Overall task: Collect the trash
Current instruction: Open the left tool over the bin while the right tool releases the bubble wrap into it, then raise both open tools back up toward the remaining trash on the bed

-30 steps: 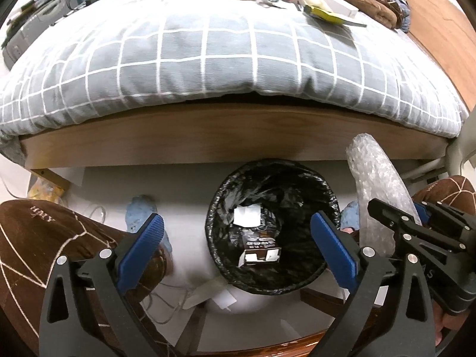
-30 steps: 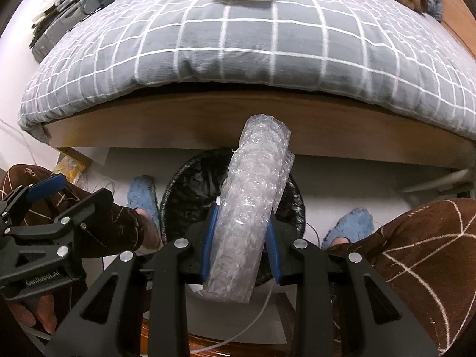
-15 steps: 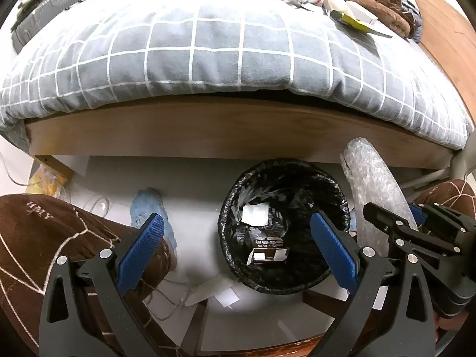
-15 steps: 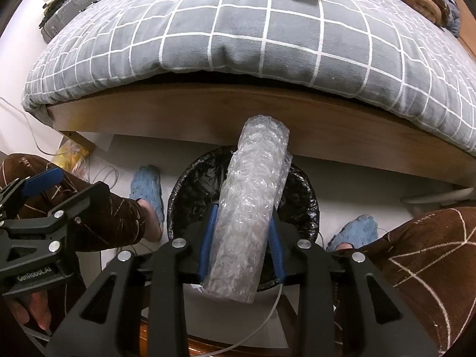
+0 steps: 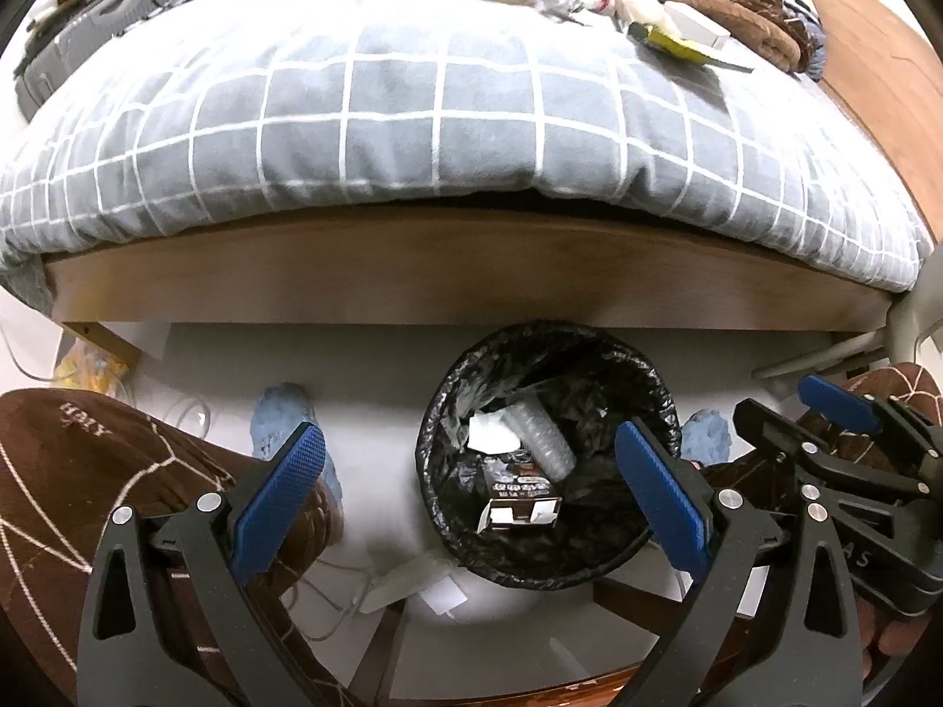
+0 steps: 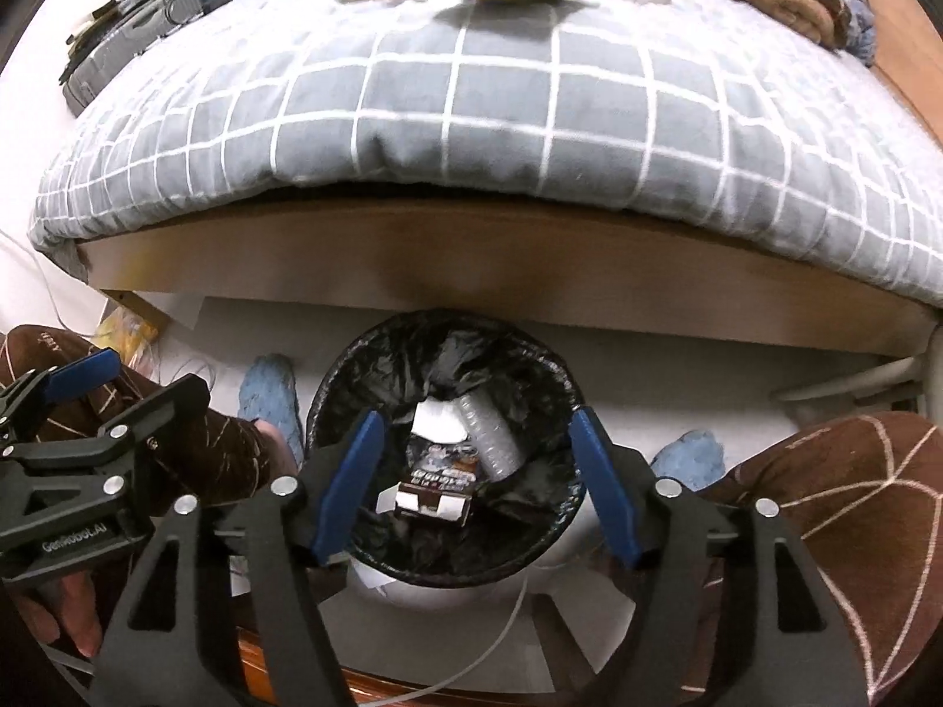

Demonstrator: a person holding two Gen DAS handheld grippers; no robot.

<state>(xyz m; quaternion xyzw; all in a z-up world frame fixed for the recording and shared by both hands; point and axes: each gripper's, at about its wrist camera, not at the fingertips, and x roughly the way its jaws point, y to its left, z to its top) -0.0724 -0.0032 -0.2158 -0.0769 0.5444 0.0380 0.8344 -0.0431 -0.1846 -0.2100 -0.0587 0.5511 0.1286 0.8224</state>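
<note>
Pale floor beside a bed (image 5: 448,259) with a wooden frame and a grey quilt (image 6: 501,118) crossed by a white grid; boxes, wrappers and a brown fleece lie along the quilt's far edge. On the floor below the frame stands a round trash bin (image 6: 330,412) lined with crinkled black plastic. Inside it lie a roll of clear bubble wrap (image 6: 489,436), cylindrical and dimpled, slanting from far left to near right, a white paper scrap (image 6: 436,421) just to its left, and a printed dark carton (image 6: 436,492) nearer the viewer. Right tool (image 6: 474,483): black levers with ribbed blue pads, poised over the bin mouth, jaws opening, with nothing between them. Left tool (image 5: 468,501): the same build, jaws spread wide and empty, with the bin behind its right finger. Brown trousers with pale line patterning (image 5: 71,471) and blue slippers (image 6: 268,395) flank the bin on both sides.
</note>
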